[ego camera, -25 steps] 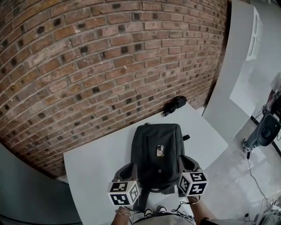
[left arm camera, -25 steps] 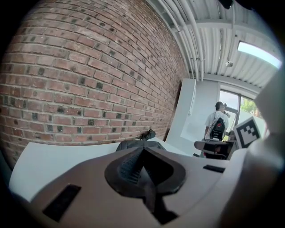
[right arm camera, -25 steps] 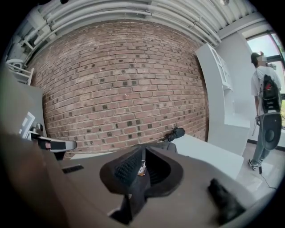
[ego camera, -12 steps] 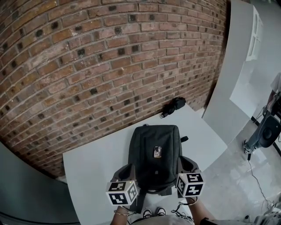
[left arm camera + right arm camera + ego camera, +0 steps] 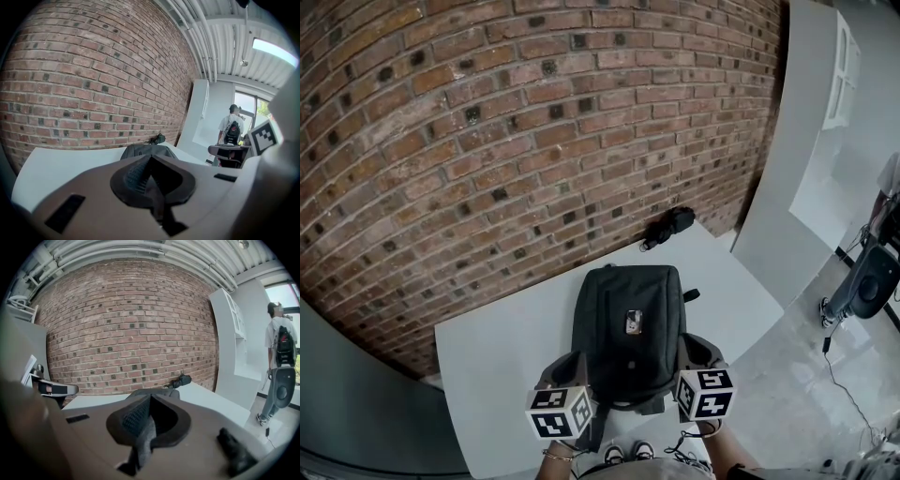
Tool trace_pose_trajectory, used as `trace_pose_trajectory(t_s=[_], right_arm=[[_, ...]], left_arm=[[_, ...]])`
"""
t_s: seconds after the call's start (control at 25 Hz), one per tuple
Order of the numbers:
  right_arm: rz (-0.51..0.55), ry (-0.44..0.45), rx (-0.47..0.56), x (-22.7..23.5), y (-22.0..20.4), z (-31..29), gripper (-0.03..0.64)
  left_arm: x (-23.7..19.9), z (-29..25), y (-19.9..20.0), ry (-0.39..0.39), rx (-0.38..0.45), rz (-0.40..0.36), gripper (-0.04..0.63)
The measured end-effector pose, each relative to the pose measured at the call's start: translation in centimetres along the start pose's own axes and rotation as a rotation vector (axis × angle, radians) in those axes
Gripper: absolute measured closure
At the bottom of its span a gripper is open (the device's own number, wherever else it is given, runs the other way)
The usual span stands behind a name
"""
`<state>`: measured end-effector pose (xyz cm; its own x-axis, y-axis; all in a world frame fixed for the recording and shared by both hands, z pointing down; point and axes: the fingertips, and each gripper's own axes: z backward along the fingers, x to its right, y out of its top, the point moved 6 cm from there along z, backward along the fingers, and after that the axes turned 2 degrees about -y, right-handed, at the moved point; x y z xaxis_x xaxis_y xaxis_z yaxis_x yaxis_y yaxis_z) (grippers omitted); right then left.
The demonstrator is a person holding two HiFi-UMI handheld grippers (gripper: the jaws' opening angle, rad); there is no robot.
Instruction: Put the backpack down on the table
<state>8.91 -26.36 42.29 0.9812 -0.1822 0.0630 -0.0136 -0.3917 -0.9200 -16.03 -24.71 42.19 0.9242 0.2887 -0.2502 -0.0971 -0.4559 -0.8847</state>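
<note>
A dark grey backpack [image 5: 628, 319] lies flat on the white table [image 5: 506, 356], its top towards the brick wall and a small tag on its front. My left gripper [image 5: 577, 360] is at its near left corner and my right gripper [image 5: 693, 343] at its near right corner. In the left gripper view the jaws of the left gripper [image 5: 149, 180] are shut, with a dark strap pinched between the pads, and the backpack [image 5: 145, 150] lies beyond. In the right gripper view the right gripper [image 5: 146, 420] is shut on a grey strap, the backpack [image 5: 154, 392] just ahead.
A small black bundle [image 5: 670, 228] lies at the table's far edge against the brick wall [image 5: 534, 141]. A white partition [image 5: 787, 169] stands to the right. The table's right edge drops to the floor [image 5: 797, 375], where a person [image 5: 281, 348] stands by some equipment [image 5: 867, 281].
The backpack and both grippers sit a touch further left in the picture. Nothing was taken hold of or let go.
</note>
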Motion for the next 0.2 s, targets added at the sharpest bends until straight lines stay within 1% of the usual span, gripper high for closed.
trace_pose_trajectory(t_s=[0.2], right_arm=[[0.012, -0.005, -0.009, -0.03, -0.49, 0.52, 0.586]], left_arm=[[0.13, 0.46, -0.52, -0.001, -0.001, -0.003, 0.581]])
